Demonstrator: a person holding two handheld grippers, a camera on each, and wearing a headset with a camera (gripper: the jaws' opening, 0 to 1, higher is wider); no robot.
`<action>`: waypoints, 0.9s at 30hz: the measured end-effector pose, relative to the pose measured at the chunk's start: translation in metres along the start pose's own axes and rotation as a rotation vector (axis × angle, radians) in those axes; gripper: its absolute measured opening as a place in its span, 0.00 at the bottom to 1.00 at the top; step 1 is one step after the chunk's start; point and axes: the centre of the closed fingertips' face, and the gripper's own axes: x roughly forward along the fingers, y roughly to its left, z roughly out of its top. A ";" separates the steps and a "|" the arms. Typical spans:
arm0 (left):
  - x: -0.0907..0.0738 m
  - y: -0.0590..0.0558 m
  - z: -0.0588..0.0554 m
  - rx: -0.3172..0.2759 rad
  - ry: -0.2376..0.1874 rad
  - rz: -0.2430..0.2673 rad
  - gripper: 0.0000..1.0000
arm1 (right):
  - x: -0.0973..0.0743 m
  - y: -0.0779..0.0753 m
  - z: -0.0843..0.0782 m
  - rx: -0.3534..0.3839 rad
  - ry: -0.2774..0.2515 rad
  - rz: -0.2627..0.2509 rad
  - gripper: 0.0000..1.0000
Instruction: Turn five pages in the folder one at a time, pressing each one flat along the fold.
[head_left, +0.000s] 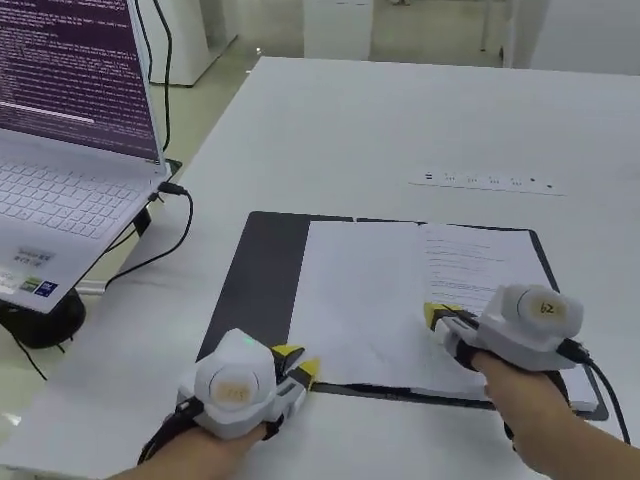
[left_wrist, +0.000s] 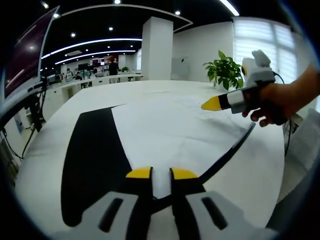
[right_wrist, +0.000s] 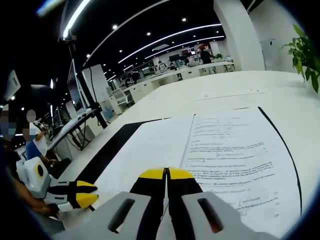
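Observation:
A black folder (head_left: 262, 280) lies open on the white table. A blank white page (head_left: 350, 290) lies over its left half and a printed page (head_left: 480, 260) over its right half. My left gripper (head_left: 300, 365) is at the blank page's near left corner. In the left gripper view it (left_wrist: 161, 174) is slightly open, with the page's edge in the narrow gap. My right gripper (head_left: 440, 316) is shut, its tips resting on the paper near the fold. In its own view it (right_wrist: 166, 173) points along the line between the two pages.
An open laptop (head_left: 60, 190) on a stand sits at the left, with a black cable (head_left: 175, 240) trailing toward the folder. A white power strip (head_left: 490, 182) lies beyond the folder. The table's near edge runs just below the grippers.

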 end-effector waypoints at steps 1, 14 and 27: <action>0.000 0.000 -0.001 0.010 -0.001 0.000 0.12 | 0.004 -0.001 0.002 -0.002 -0.003 -0.001 0.00; 0.001 -0.002 0.000 0.047 -0.006 0.006 0.12 | 0.042 -0.013 0.008 -0.002 0.006 -0.002 0.00; 0.001 0.000 0.000 0.044 -0.012 0.012 0.12 | 0.065 -0.022 0.024 0.017 -0.025 -0.023 0.00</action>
